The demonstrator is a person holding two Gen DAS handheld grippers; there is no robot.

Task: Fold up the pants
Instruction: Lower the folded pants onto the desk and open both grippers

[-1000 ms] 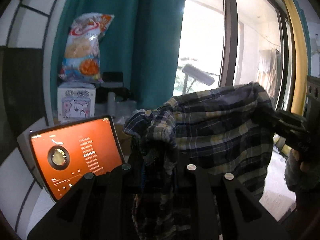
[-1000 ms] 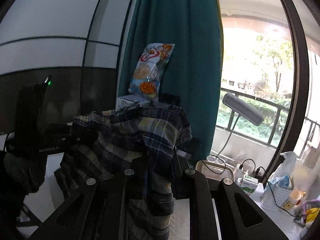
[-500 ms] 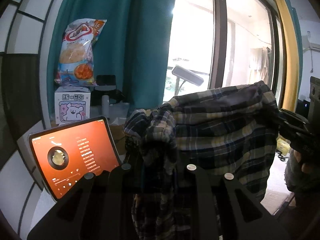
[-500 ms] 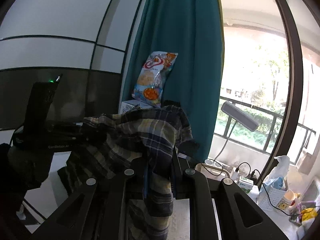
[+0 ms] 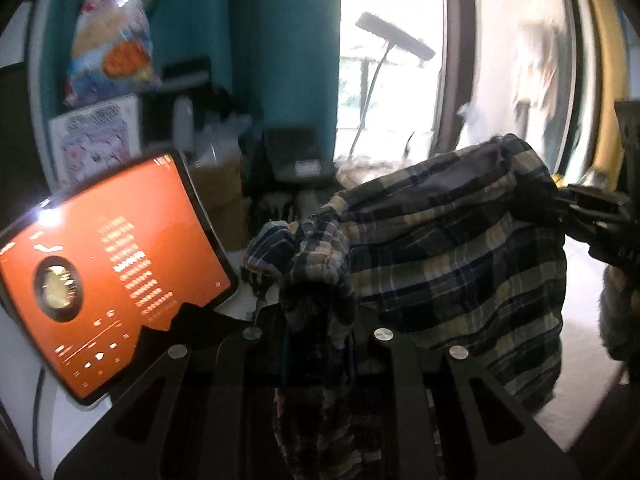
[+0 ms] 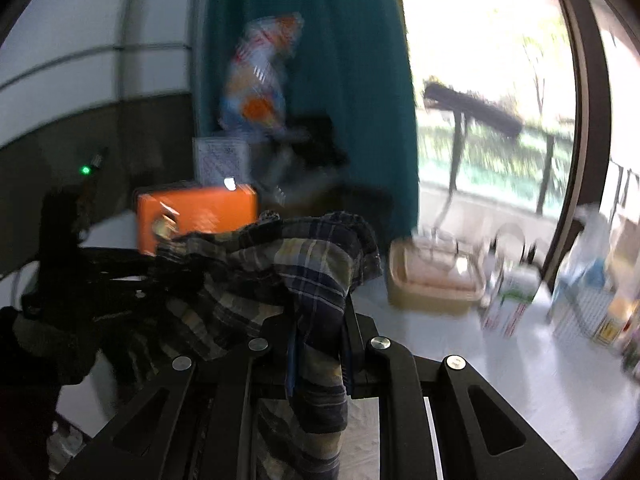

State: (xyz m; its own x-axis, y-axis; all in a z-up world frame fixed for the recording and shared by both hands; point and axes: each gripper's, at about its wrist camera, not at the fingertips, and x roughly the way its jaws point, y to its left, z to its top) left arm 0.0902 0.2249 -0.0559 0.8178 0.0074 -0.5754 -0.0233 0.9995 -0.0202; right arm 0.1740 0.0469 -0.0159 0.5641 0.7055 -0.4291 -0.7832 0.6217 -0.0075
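The plaid pants (image 5: 448,248) hang in the air, stretched between my two grippers. My left gripper (image 5: 316,320) is shut on one bunched corner of the waist. My right gripper (image 6: 320,320) is shut on the other corner; the pants (image 6: 304,268) drape over its fingers. In the left wrist view the right gripper (image 5: 596,216) shows at the far right, gripping the cloth. In the right wrist view the left gripper (image 6: 120,272) shows at the left. Both views are motion blurred.
An orange-screened tablet (image 5: 108,284) stands at the left on the white table (image 6: 500,364). A snack bag (image 5: 112,36) and a box (image 5: 96,140) stand by the teal curtain (image 5: 280,48). A beige tray (image 6: 436,276), cartons and bottles (image 6: 592,280) crowd the right.
Both grippers have dropped and tilted downward with the pants still held; the tablet and the table objects now sit higher and larger in view.
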